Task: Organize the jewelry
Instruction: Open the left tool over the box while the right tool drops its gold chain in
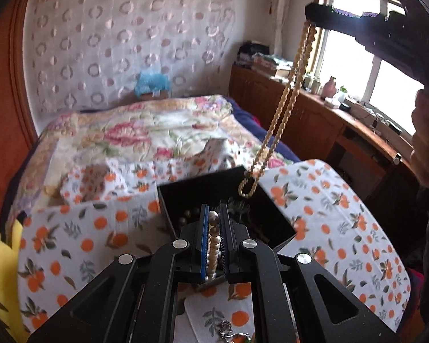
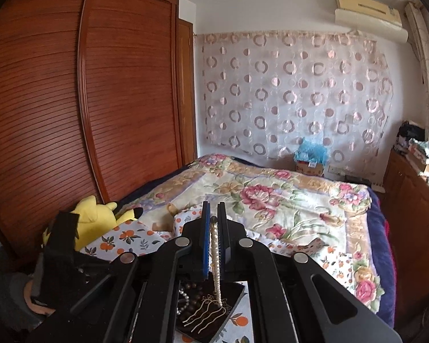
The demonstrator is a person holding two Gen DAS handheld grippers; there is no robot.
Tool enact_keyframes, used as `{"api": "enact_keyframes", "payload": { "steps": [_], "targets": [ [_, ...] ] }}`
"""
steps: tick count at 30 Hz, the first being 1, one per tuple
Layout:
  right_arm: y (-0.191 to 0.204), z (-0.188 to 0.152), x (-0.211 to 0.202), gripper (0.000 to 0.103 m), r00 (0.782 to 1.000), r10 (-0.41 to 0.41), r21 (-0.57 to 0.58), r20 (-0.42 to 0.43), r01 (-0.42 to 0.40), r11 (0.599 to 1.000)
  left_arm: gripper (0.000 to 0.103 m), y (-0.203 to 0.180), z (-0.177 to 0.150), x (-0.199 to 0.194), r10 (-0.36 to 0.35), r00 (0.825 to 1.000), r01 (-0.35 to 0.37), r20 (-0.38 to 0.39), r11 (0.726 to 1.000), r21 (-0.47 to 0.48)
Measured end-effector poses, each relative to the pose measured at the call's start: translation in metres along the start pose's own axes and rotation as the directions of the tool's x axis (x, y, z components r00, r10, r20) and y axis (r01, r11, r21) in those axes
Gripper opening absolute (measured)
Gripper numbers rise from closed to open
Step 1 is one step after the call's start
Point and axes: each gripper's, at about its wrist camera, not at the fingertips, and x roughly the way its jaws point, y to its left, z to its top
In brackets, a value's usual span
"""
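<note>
Two grippers each pinch a strand of beads. From the left wrist camera, the left gripper [image 1: 213, 214] has its blue-padded jaws closed on a pearl strand [image 1: 213, 245] that runs back between them toward the camera, its lower end lost behind the black linkage. Past the fingertips sits a black tray [image 1: 260, 223] on an orange-print cloth [image 1: 343, 214]; its inside is so dark that only a few dull round beads and a leafy shape show, too faint to name. Above it a twisted cream bead rope [image 1: 283, 105] hangs doubled from the right gripper [image 1: 310, 17], which enters from the upper right, backlit by the window and cut off by the frame edge; the rope's lower loop dangles over the tray's far part, and whether it touches cannot be told. From the right wrist camera, that gripper's jaws clamp the strand, which drops toward the tray [image 2: 237, 300] holding dark beads, a pale strand and a wavy gold hair comb [image 2: 206, 314], all partly hidden by the gripper body.
</note>
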Motion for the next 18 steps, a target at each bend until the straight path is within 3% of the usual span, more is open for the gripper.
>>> {"api": "enact_keyframes", "payload": {
  "steps": [10, 18],
  "targets": [
    [-0.001, -0.048, 0.057, 0.006, 0.989, 0.014, 0.026, -0.148, -0.010, 1.000, 0.007, 0.003, -0.013, 0.019, 0.014, 0.999, -0.014, -0.040, 1.000, -0.003],
    [0.010, -0.105, 0.107, 0.006, 0.948, 0.070, 0.058, -0.311, -0.054, 0.997, 0.007, 0.000, -0.017, 0.026, 0.025, 0.998, -0.024, -0.057, 1.000, 0.011]
  ]
}}
